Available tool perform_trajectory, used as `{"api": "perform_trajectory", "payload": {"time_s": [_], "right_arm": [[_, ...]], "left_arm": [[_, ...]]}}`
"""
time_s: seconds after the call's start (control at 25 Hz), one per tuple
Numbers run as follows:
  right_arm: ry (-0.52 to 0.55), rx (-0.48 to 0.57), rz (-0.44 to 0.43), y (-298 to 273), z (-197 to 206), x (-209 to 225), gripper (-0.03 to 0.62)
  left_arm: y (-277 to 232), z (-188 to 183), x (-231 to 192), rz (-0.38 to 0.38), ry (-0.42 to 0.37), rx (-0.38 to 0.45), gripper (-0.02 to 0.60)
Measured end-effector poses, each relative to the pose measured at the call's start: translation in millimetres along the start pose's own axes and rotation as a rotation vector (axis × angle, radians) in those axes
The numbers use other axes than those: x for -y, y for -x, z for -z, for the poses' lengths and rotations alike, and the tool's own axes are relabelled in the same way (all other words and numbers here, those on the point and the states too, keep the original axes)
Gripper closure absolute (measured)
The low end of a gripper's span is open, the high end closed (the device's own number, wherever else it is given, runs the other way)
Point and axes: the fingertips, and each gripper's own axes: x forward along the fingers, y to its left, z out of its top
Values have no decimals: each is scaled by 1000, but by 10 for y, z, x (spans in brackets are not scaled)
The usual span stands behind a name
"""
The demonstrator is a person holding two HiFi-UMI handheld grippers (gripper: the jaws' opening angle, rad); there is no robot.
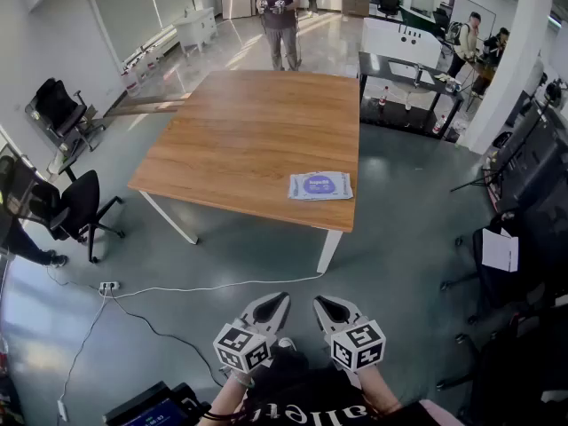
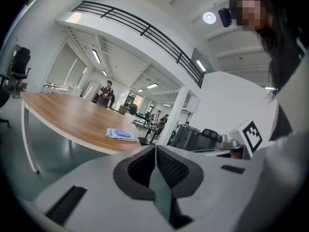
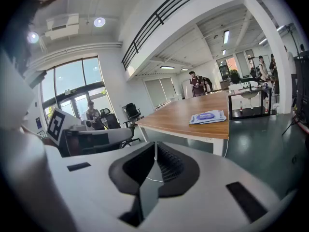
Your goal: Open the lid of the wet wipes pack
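Lying flat on the wooden table point(image 1: 240, 140), the wet wipes pack point(image 1: 320, 185) is a soft, pale rectangle with crimped short ends and a blue-violet oval patch in the middle of its top face, with small white print too fine to read. That oval looks flush with the wrapper, so the lid appears to be down, though the pack is too small in every view to be sure. It sits near the table's corner on the side nearest the grippers, close to the edge, well ahead of both of them and a little to the right of the gap between them. The left gripper point(image 1: 283, 298) and the right gripper point(image 1: 318, 301) are held side by side, low over the grey floor point(image 1: 399, 238) and short of the table, pointing toward it. Each has its jaws pressed together tip to tip with nothing between the ribbed pads, and neither touches the pack. A white cable point(image 1: 204, 287) runs across the floor between the grippers and the table, ending at a power strip point(image 1: 108, 286) off to the left gripper's side. Further left stands a black office chair point(image 1: 75, 207). Beyond the table's far end a person point(image 1: 280, 16) stands, and ahead to the right of the right gripper is a dark desk point(image 1: 399, 69) with bottles on it.
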Motion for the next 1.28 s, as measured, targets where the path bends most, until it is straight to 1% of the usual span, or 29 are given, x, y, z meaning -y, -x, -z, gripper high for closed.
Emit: {"api": "perform_trajectory", "payload": {"time_s": [0.16,0.32,0.56,0.68,0.8,0.92,1.04,1.16,1.28], "right_arm": [[18,-3,5,-184,-47,-37,569],[21,-13,30,-310,-111,-38,571],[10,-20,56,-501,-213,113,569],[16,-32,46,-620,-260,217,569],[53,-38,19,-804,-350,322,569],[83,-43,-8,-1020,-471,518,569],[81,-46,-25,-1238,-657,815,569],[92,-60,-53,-1428,-873,1125,569],[90,-78,-81,-1593,-1027,1447,569]], "left_arm": [[52,-35,-248,-8,14,8,580],[111,-65,-481,-22,44,10,580],[67,-117,-741,-42,74,26,580],[-10,-144,-851,-55,89,28,580],[-123,-209,-1009,-79,93,36,580],[-295,-295,-1172,-109,96,41,580],[-557,-431,-1339,-139,100,46,580],[-907,-579,-1463,-163,106,49,580],[-1337,-666,-1506,-159,101,33,580]]}}
